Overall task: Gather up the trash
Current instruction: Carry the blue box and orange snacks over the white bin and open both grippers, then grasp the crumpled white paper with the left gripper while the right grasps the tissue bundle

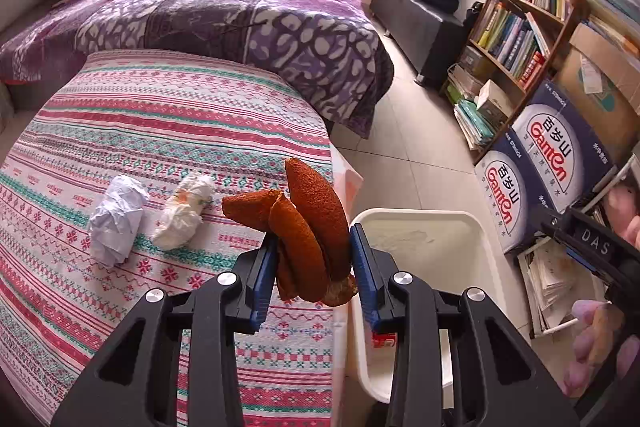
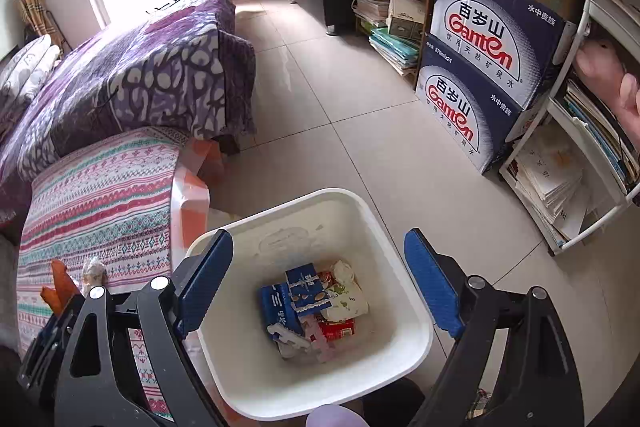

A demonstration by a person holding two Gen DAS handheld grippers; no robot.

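My left gripper (image 1: 314, 239) is shut on a curled piece of orange peel (image 1: 316, 203), held over the right edge of the striped tablecloth (image 1: 140, 131), just left of the white bin (image 1: 416, 214). On the cloth lie a crumpled white paper ball (image 1: 116, 219) and a wadded tissue (image 1: 184, 211). My right gripper (image 2: 318, 239) hangs open over the bin (image 2: 296, 227), nothing between its blue pads. Inside the bin lie blue cartons (image 2: 304, 291), a white wrapper (image 2: 344, 299) and a red wrapper (image 2: 338, 329). The peel (image 2: 60, 283) shows at the lower left of the right wrist view.
A bed with a purple quilt (image 1: 240, 19) stands behind the table. Two stacked blue Ganten boxes (image 2: 480, 67), a bookshelf (image 1: 520, 7) and a white rack of papers (image 2: 560, 187) line the right side. Tiled floor (image 2: 340, 107) lies between the bin and the boxes.
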